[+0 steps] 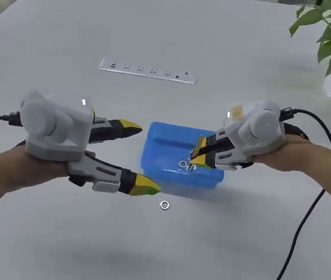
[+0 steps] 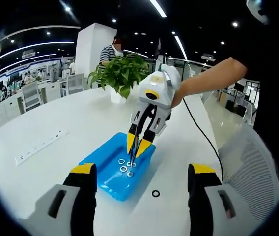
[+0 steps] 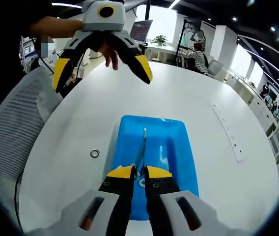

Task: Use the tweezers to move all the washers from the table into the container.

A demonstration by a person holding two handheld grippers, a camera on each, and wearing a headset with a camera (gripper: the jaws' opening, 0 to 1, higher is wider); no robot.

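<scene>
Nearly done: tweezers over the container, one washer left outside

One washer (image 1: pixel 164 205) lies on the bare table (image 1: pixel 241 52), between the two grippers, just outside the container's wall and close to the lower jaw tip of the left one. Several other washers (image 2: pixel 124 169) already lie inside the blue container (image 1: pixel 165 140), right beneath the tips of the tweezers (image 3: pixel 143 147). Whether those tips carry a washer is too small to tell.

By my reading the step in hand is a delivery into the container. The next move calls for lifting the tweezers clear of the wall, swinging them across to the loose washer, and pinching its thin rim off the flat surface, which needs fine aim.

The right gripper (image 3: pixel 134 172) has its jaws pressed almost together on the tweezers' handle and points down into the container, with the right hand (image 1: pixel 293 154) behind it. The left gripper (image 1: pixel 141 156) hovers at the container's opposite side, jaws spread wide and holding nothing, aimed toward the right one.
</scene>
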